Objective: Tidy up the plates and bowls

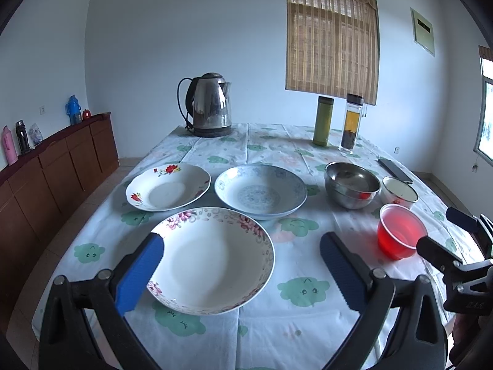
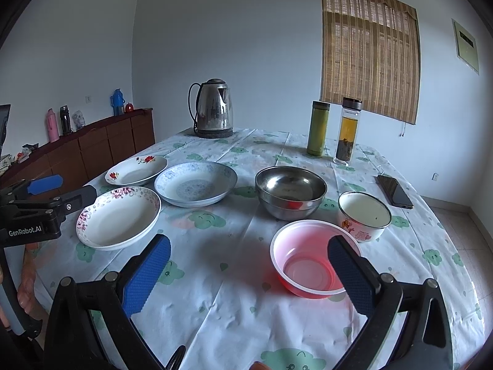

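Both sets of tongs hung wide open over the table, gripping nothing. In the left wrist view the left gripper point(image 1: 240, 252) straddled the pink-flowered plate point(image 1: 212, 259) at lower centre; its left finger overlapped the plate's near-left rim, its right finger stood well clear to the right, over bare tablecloth point(image 1: 308, 333). The plate lay dead ahead, slightly left of the midline, flat and round, so no long axis to line up with. Behind it sat the red-flowered plate point(image 1: 168, 186) at centre left and the blue plate point(image 1: 261, 191) at centre.

In the right wrist view the right gripper point(image 2: 249, 256) had the red plastic bowl point(image 2: 309, 259) ahead and to the right; the right finger crossed in front of the bowl's right rim, the left finger well apart on the left. The steel bowl point(image 2: 291, 192) sat beyond it at centre; the enamel cup point(image 2: 363, 215) just to the right.

My read: plates belonged to the left tongs, bowls to the right, each nearer its own group; the left needed a small shift left to bracket a rim; nothing stacked yet.
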The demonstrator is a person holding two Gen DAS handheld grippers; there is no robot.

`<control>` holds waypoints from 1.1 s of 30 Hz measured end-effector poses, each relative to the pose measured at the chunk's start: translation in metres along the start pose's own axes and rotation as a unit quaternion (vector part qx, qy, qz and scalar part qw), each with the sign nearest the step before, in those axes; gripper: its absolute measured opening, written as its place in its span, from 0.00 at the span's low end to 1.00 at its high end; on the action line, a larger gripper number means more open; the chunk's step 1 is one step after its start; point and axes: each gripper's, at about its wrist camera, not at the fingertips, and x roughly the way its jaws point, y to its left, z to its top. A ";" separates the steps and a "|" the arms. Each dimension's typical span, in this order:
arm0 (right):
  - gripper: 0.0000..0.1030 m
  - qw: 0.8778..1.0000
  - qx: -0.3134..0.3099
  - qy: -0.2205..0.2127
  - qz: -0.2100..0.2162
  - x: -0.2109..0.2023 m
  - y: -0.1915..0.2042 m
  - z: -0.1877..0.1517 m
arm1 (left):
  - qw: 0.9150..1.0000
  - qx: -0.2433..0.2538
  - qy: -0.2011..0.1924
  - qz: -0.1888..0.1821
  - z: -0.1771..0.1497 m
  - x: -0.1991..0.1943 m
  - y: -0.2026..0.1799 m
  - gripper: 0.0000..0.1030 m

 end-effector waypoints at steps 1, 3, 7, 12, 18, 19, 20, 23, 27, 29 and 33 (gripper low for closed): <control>1.00 1.000 0.000 0.000 0.000 0.000 0.000 0.000 | 1.000 0.000 0.001 0.000 0.000 0.001 0.000 1.00; 1.00 1.000 0.001 0.002 0.000 0.001 0.000 0.000 | 1.000 0.001 0.002 -0.001 0.000 0.002 -0.001 1.00; 1.00 1.000 0.001 0.006 -0.001 0.003 -0.002 -0.001 | 1.000 0.001 0.003 -0.002 0.001 0.002 -0.001 1.00; 1.00 1.000 0.000 0.011 -0.001 0.006 -0.001 -0.003 | 1.000 0.002 0.002 -0.002 0.000 0.002 -0.002 1.00; 1.00 1.000 0.002 0.011 -0.002 0.007 -0.002 -0.003 | 1.000 0.001 0.003 -0.002 0.001 0.003 -0.001 1.00; 1.00 1.000 0.003 0.012 -0.002 0.007 -0.002 -0.003 | 1.000 0.001 0.003 -0.002 0.000 0.003 -0.001 1.00; 1.00 1.000 0.004 0.012 -0.001 0.008 -0.002 -0.003 | 1.000 0.001 0.003 -0.003 0.000 0.003 -0.002 1.00; 1.00 1.000 0.006 0.014 -0.001 0.009 -0.002 -0.004 | 1.000 0.001 0.004 -0.003 0.000 0.004 -0.002 1.00; 1.00 1.000 0.005 0.014 0.000 0.012 -0.001 -0.003 | 1.000 0.000 0.006 -0.003 -0.001 0.006 -0.001 1.00; 1.00 1.000 0.003 0.015 0.001 0.013 0.000 -0.003 | 1.000 -0.001 0.007 -0.003 -0.001 0.008 0.000 1.00; 0.99 1.000 0.011 0.019 0.018 0.020 0.002 -0.003 | 1.000 -0.005 0.013 -0.004 -0.003 0.015 0.006 1.00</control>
